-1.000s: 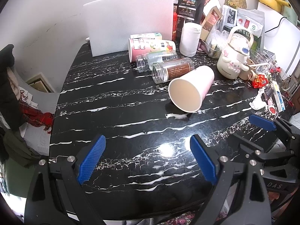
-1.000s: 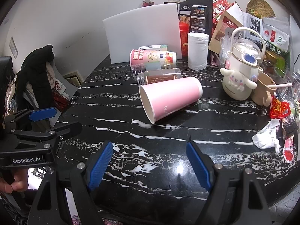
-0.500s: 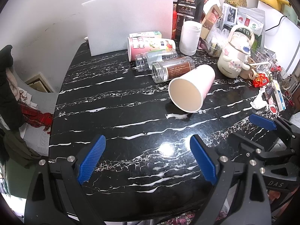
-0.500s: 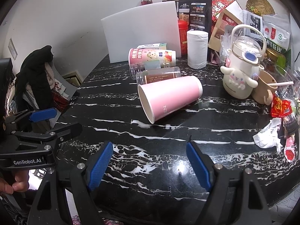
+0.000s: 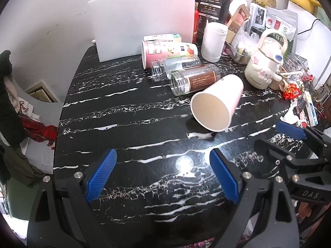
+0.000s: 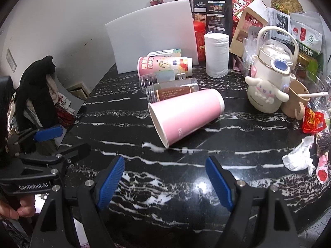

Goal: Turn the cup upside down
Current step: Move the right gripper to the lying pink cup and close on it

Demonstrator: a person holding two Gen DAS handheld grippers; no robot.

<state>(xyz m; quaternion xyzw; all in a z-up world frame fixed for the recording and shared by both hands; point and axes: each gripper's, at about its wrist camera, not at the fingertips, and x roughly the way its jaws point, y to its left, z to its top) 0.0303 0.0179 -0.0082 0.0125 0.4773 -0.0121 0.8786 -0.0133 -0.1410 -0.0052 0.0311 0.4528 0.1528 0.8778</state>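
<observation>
Left wrist view: the left hand-held gripper is wide open and empty above the black marble desk. The pink cup lies on its side ahead and to its right, mouth facing it.

Right wrist view: the right hand-held gripper is wide open and empty. The pink cup lies just ahead, touching a clear jar behind it.
</observation>
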